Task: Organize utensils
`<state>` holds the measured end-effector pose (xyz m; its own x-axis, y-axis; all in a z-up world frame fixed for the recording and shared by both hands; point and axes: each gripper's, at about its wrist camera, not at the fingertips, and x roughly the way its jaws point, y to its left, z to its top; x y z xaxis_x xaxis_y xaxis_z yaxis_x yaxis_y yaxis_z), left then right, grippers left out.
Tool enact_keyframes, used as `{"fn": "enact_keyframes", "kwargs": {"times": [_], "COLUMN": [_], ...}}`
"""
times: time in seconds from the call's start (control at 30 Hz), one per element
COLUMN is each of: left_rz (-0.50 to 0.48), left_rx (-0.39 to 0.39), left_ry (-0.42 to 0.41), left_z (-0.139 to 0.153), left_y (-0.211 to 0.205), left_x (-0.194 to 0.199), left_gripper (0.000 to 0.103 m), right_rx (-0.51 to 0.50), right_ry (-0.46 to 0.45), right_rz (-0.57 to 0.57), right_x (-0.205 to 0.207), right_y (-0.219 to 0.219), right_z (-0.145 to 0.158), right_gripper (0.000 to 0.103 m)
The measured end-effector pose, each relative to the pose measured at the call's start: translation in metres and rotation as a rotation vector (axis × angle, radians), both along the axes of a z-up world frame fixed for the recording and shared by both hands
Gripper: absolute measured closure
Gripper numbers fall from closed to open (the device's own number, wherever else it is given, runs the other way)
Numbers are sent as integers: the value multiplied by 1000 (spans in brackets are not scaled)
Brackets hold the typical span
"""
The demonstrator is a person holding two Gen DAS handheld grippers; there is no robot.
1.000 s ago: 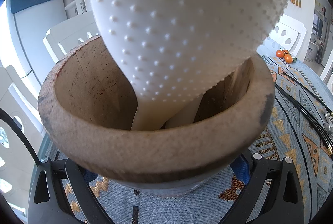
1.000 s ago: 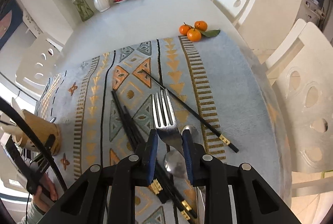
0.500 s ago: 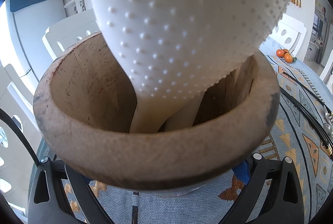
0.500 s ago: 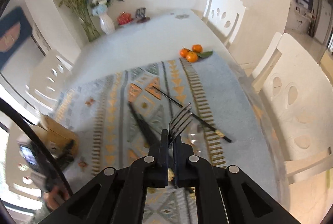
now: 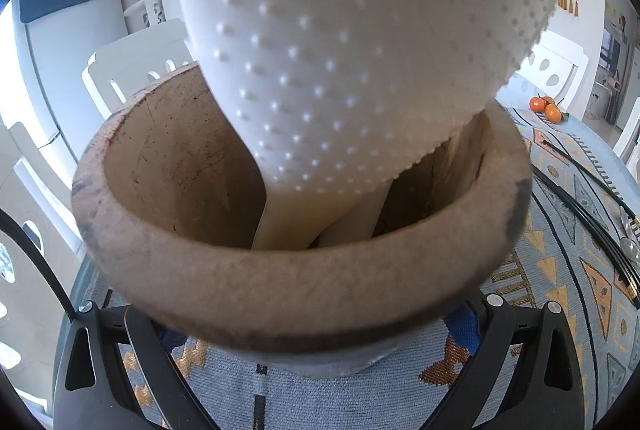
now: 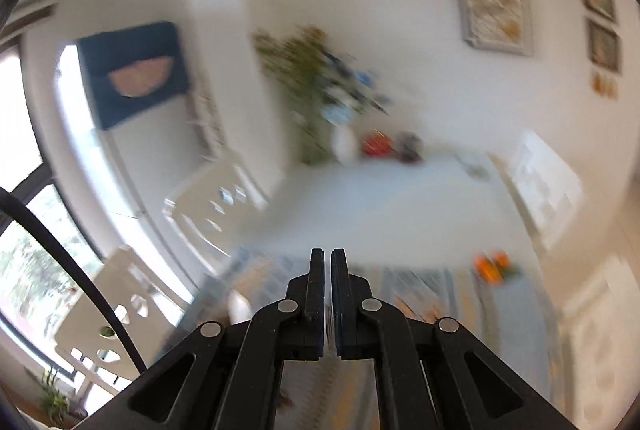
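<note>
Right gripper now raised, fork unseen.

The right wrist view is smeared by motion: the vase of flowers, the oranges and the patterned cloth at lower centre are only streaks. In the left wrist view the white dotted paddle (cut off by the top edge) hides the wooden holder's far rim, and the holder hides the fingertips.
</note>
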<state>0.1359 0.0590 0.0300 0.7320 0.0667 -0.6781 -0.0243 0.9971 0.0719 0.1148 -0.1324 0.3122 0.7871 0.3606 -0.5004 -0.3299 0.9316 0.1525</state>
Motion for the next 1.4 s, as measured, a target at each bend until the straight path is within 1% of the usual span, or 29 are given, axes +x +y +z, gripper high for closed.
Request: {"fn": "enact_keyframes", "kwargs": {"times": [0.1, 0.17, 0.23, 0.3, 0.33, 0.4, 0.43, 0.47, 0.5, 0.53, 0.6, 0.63, 0.67, 0.73, 0.8, 0.83, 0.87, 0.93, 1.0, 1.03, 1.07, 1.1, 1.17, 1.23, 1.3, 1.4], "left_rz": [1, 1, 2, 1, 1, 1, 0, 0, -1, -1, -1, -1, -1, 0, 0, 0, 0, 0, 1, 1, 1, 1, 2, 2, 2, 2], "left_rx": [4, 2, 1, -1, -3, -6, -7, -9, -11, -12, -13, -13, -13, -13, -11, -10, -10, -10, -8, -7, -6, -4, -2, -2, -1, 2], "left_ry": [-5, -4, -6, -4, -4, -3, -3, -4, -5, -6, -5, -6, -6, -6, -6, -5, -5, -5, -5, -5, -5, -4, -2, 0, 2, 2], "left_z": [0, 0, 1, 0, 0, 1, 2, 3, 3, 4, 5, 5, 5, 5, 6, 7, 7, 7, 7, 7, 7, 7, 8, 7, 6, 6], "left_y": [0, 1, 0, 0, 0, 2, 2, 3, 3, 4, 5, 4, 5, 5, 5, 5, 5, 5, 5, 4, 4, 4, -1, -1, -2, -4], "left_x": [-4, -5, -6, -6, -7, -6, -5, -6, -6, -7, -7, -7, -7, -7, -8, -8, -8, -8, -8, -8, -8, -8, -7, -6, -4, -3], "left_gripper": [3, 3, 3, 3, 3, 3, 3, 3, 3, 3, 3, 3, 3, 3, 3, 3, 3, 3, 3, 3, 3, 3, 3, 3, 3, 3], "right_rx": [16, 10, -13, -24, -25, -46, -56, -47, -29, -5, 45, 59, 80, 94, 96, 89, 77, 33, -10, -38, -77, -151, -242, -348, -372, -349], "right_ry": [-58, -70, -74, -40, 8, 121, 182, 245, 289, 345, 483, 521, 566, 612, 662, 674, 687, 714, 741, 734, 698, 675, 627, 548, 521, 498], "right_rz": [98, 146, 159, 152, 153, 148, 131, 106, 94, 82, 47, 38, 21, 4, 13, 16, 22, 32, 45, 48, 50, 55, 58, 80, 101, 90], "right_x": [7, 15, 20, 30, 39, 56, 65, 72, 78, 84, 100, 106, 115, 130, 151, 157, 166, 178, 184, 186, 186, 187, 188, 185, 185, 180], "right_y": [35, 59, 72, 73, 69, 56, 47, 35, 24, 13, -5, -11, -15, -18, -15, -13, -10, -2, 8, 13, 18, 28, 41, 58, 61, 58], "right_z": [15, 17, 14, 4, -6, -29, -44, -63, -79, -99, -145, -160, -181, -208, -236, -243, -252, -270, -284, -289, -287, -287, -289, -291, -293, -289], "right_gripper": [100, 100, 100, 100, 99, 86, 71, 54, 49, 48, 48, 48, 48, 50, 54, 58, 62, 66, 67, 67, 67, 67, 68, 72, 79, 81]}}
